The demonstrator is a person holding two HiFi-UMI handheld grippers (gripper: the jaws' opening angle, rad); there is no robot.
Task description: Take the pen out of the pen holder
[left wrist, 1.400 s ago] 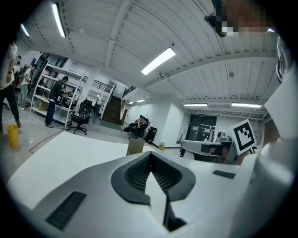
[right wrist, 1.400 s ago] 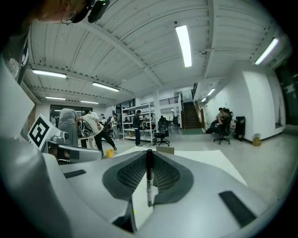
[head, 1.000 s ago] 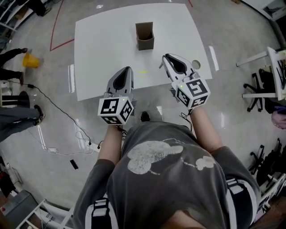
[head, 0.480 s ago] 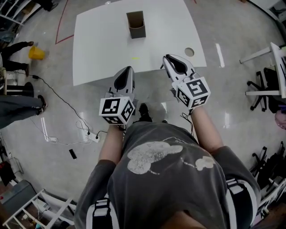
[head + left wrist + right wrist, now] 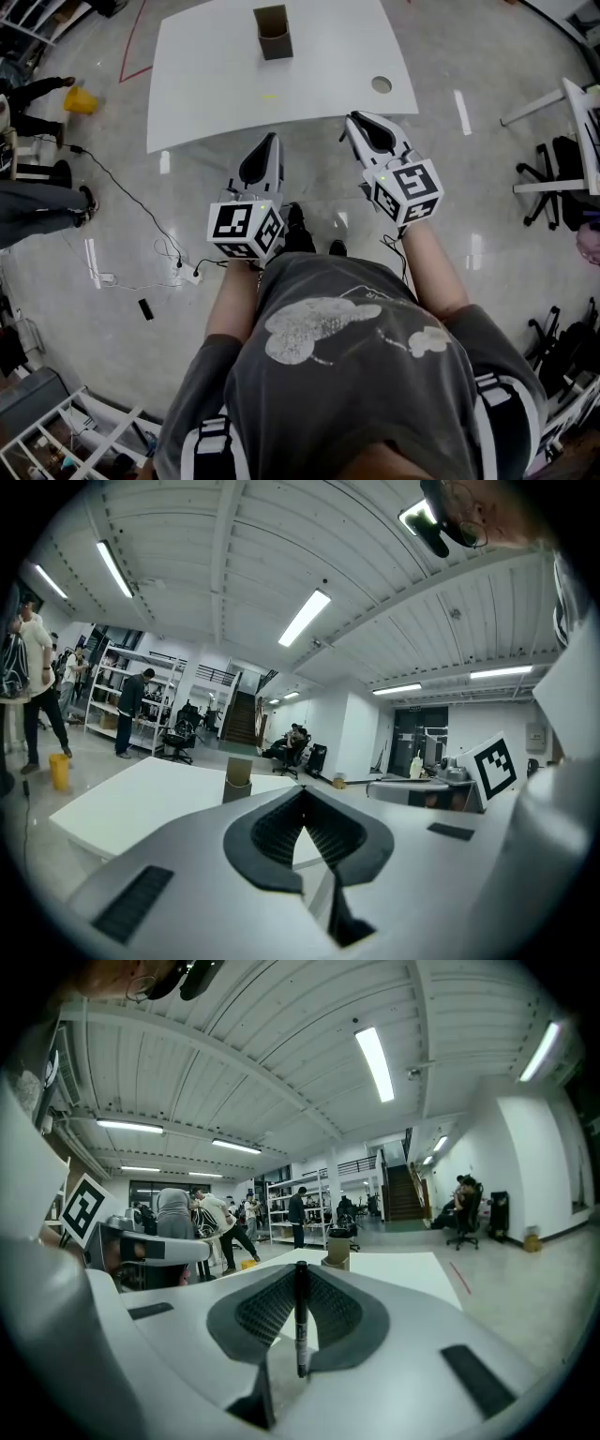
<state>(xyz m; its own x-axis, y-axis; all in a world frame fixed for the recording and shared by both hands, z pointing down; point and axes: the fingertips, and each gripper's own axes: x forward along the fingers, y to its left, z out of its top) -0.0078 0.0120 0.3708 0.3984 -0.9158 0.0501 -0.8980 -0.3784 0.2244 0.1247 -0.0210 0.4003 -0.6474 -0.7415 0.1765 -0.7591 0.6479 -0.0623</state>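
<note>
The right hand-held gripper (image 5: 300, 1277) pinches the pen (image 5: 301, 1326) upright between narrow jaws, the left hand-held gripper (image 5: 302, 803) beside it closed on nothing, and the pen holder (image 5: 273, 32) stands well ahead-left on the surface (image 5: 328, 66).

A yellow bucket (image 5: 80, 98) stands left of the white table (image 5: 319, 94)

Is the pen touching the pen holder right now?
Apart. The right gripper view shows the pen clamped in the right claw, the pen holder far off on the table.
</note>
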